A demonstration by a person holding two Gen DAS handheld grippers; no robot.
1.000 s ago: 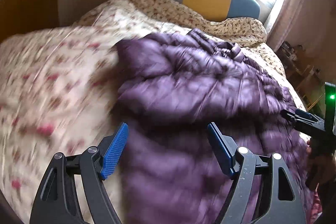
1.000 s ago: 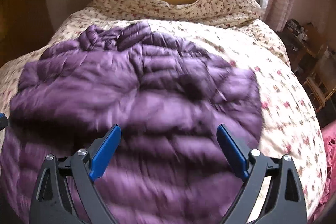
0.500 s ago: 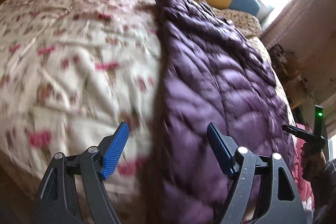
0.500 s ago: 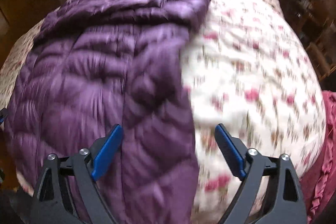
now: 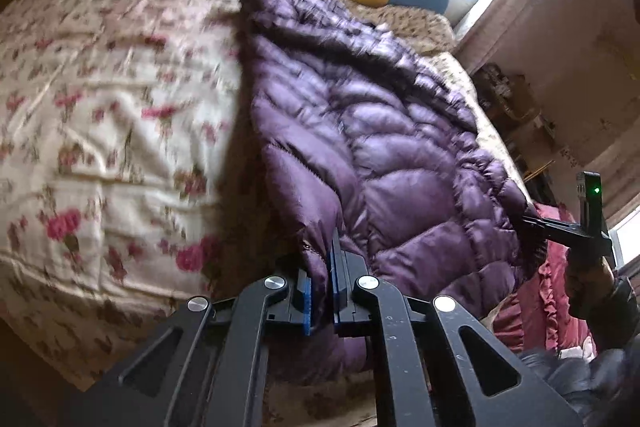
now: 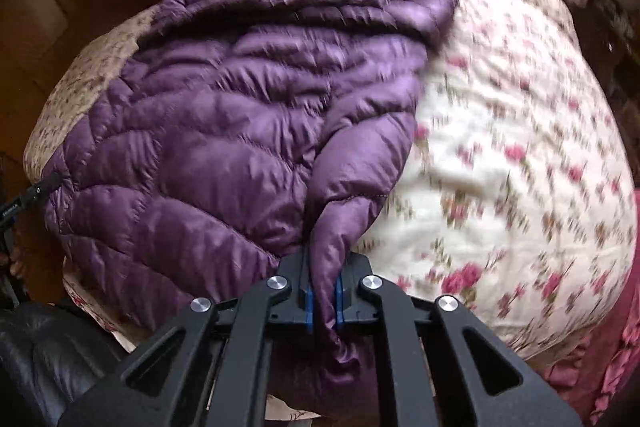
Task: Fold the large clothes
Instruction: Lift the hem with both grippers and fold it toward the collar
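Half a second ago both tools gaped over the purple puffer jacket (image 6: 224, 131); now the left gripper (image 5: 320, 291) and right gripper (image 6: 323, 301) are each clamped on its near hem. It lies ahead on the floral quilt (image 6: 520, 155). It looks light, puffy and slick, so pinching hem corners seems wise.

Floral bedspread (image 5: 100, 131) left of the left gripper (image 5: 320, 291) is motion-blurred; print indistinct. Purple jacket (image 6: 224, 131) hem vanishes between the right gripper (image 6: 323, 301) pads. Shelf clutter (image 5: 508, 99) far right: too small to identify
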